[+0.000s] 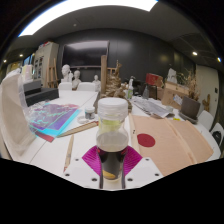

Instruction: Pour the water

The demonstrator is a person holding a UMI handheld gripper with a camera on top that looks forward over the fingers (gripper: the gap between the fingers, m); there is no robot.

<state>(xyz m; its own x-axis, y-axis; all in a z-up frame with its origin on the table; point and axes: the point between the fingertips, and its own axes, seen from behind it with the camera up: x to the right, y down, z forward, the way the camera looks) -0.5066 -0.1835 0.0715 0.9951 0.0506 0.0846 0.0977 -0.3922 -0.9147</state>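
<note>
Gripper view: a clear jar (112,135) with a white lid (112,105) stands upright between the fingers, near the table's (185,145) front edge. Both pads (92,160) press its lower body, so the gripper (112,166) is clamped on it. Judged rigid, smooth, slippery and part-filled; hold it below mid-height.

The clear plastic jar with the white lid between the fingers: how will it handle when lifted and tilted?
The clear plastic jar with the white lid looks rigid, so it should hold its shape. It seems only part-filled with liquid, so probably light, though the contents may slosh. The hand-held gripper holds it low, so it might tip.
</note>
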